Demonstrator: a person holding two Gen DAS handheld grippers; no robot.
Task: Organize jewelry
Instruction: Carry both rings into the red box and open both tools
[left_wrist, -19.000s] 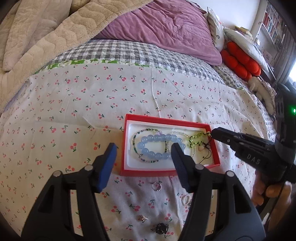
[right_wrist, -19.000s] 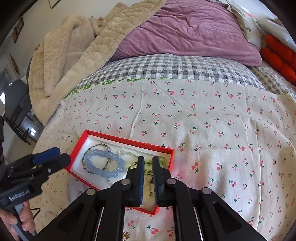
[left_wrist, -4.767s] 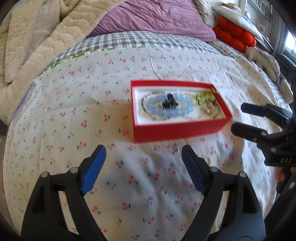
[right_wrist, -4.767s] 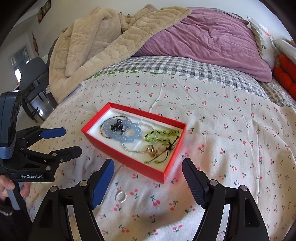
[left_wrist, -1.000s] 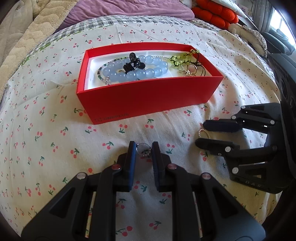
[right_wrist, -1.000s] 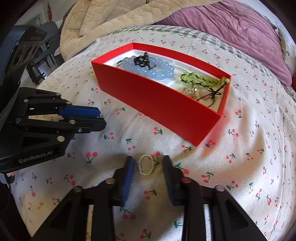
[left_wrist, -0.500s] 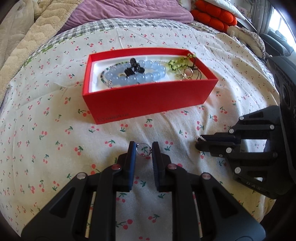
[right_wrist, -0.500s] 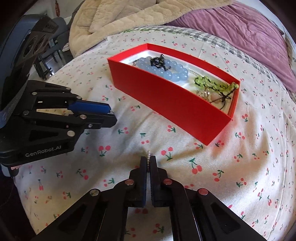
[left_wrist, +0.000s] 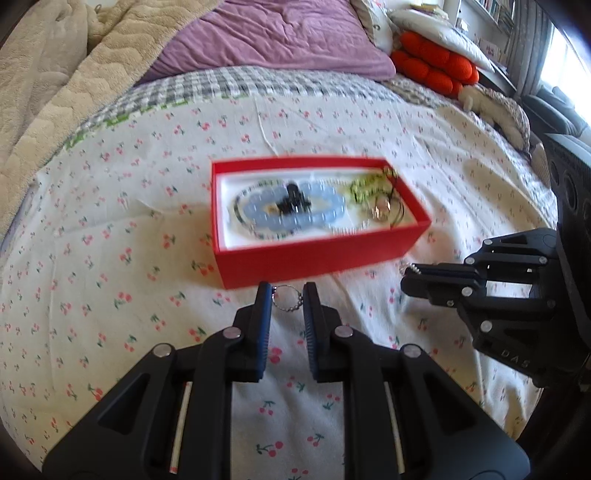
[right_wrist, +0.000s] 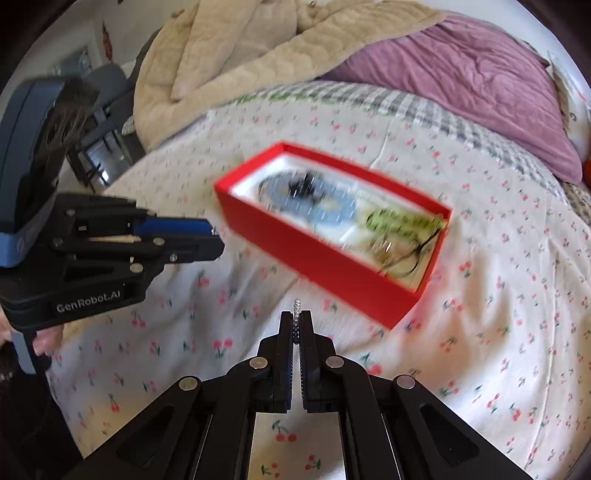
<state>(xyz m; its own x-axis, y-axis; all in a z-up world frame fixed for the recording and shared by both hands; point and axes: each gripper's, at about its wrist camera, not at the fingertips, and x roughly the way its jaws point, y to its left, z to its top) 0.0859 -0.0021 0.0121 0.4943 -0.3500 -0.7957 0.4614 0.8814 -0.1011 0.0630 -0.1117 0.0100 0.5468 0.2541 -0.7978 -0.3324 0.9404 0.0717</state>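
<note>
A red jewelry box (left_wrist: 325, 254) (right_wrist: 332, 266) sits on the cherry-print bedspread. It holds a blue bead bracelet (left_wrist: 295, 218), a black piece, a green bead bracelet (right_wrist: 402, 221) and a small gold piece. My left gripper (left_wrist: 287, 295) is shut on a small silver ring (left_wrist: 287, 298), held above the bed just in front of the box. My right gripper (right_wrist: 295, 321) is shut on a small pearl bead ring (right_wrist: 296, 312), seen edge-on, right of the left gripper and near the box's front right corner; it also shows in the left wrist view (left_wrist: 410, 275).
A beige blanket (left_wrist: 48, 81) and a purple pillow (left_wrist: 273, 40) lie at the head of the bed. Orange cushions (left_wrist: 432, 66) are at the far right. A chair (right_wrist: 107, 122) stands beyond the bed's left edge.
Both grippers have risen from the bedspread with their rings and moved toward the box. Half a second earlier they were lower, near the fabric.
</note>
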